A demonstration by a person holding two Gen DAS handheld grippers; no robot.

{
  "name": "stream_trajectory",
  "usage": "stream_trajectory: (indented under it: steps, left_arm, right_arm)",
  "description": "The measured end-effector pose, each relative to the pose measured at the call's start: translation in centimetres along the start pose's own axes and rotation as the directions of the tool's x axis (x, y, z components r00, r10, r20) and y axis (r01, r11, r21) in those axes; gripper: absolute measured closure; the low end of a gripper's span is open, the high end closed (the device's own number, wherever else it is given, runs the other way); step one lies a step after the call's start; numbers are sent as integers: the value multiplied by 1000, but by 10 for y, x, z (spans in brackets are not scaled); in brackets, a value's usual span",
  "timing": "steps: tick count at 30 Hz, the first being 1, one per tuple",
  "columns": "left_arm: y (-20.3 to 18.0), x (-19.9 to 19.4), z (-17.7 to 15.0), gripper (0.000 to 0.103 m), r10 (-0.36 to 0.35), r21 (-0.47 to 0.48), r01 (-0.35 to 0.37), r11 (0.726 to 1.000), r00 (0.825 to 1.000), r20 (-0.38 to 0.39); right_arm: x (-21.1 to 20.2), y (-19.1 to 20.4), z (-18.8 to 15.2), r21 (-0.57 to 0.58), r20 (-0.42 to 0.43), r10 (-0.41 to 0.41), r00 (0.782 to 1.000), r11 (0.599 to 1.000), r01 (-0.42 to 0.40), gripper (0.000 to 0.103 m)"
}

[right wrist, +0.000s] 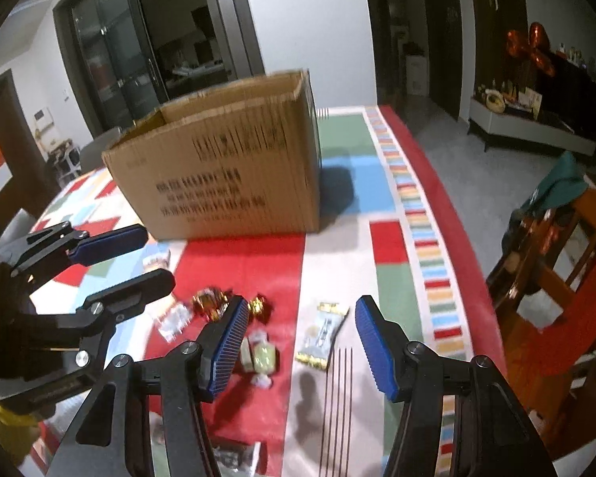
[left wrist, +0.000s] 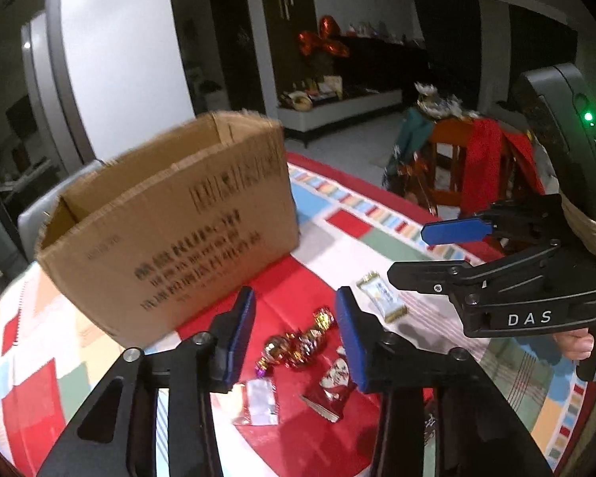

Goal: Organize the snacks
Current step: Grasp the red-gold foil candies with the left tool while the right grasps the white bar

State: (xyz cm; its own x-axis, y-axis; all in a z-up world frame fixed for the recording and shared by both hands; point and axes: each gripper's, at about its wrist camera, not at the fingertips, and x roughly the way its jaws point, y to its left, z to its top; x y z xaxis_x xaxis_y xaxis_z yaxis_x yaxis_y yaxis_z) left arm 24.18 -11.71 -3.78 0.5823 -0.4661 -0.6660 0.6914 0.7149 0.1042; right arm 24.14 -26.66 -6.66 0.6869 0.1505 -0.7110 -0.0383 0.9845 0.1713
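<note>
both sets of fingers are spread wide and empty. left gripper point(left wrist: 295, 334) hangs over the foil sweets point(left wrist: 298, 344), with a red wrapper point(left wrist: 331, 383) and a clear packet point(left wrist: 260, 401) lying nearer its base. right gripper point(right wrist: 302, 342) sits over the white-and-gold packet point(right wrist: 322, 336), which lies flat on the tablecloth point(right wrist: 393, 294) between the blue pads point(right wrist: 375, 344) but closer to the right one, not touched yet. pale green sweets point(right wrist: 260, 355) lie just beside the right gripper's left pad.

cardboard box point(right wrist: 234, 171) stands open-topped at the far side of the table, well apart from the snacks. nothing visibly inside from either wrist view, though the interior is mostly hidden so can't say for sure.

judgement: task is at the pick stage, snacks loose on the cloth, none gripped.

risks:
- packet is thin and flat; pads coming down around it may scrape cloth and bunch it, or skid the packet sideways instead of pinching it.
- foil sweets are clustered and touching; closing on them likely grabs two or squirts one out, since the foil looks slick.
- the two grippers are near each other; reaching for the middle pile at once could knock fingers together.
- box wall is tall; a low carry could clip the rim and shove the box.
</note>
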Motion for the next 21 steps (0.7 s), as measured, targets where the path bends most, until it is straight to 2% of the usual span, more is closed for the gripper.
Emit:
stream_trajectory:
  steps: [6, 8, 11, 21]
  left_arm:
    - [-1, 20, -10, 70, -75, 5, 75, 997, 996, -53]
    - [-2, 25, -12, 71, -96, 7, 96, 995, 993, -70]
    - [0, 37, -14, 74, -122, -7, 122, 993, 988, -98]
    - [3, 63, -18, 78, -137, -27, 135, 991, 978, -160]
  right_arm:
    - [15, -1, -13, 6, -49, -1, 999, 1000, 2, 51]
    - [20, -3, -16, 16, -63, 4, 998, 1000, -3, 57]
    - [28, -7, -19, 29, -83, 6, 997, 1000, -3, 59]
    - [46, -13, -20, 67, -123, 15, 992, 998, -7, 69]
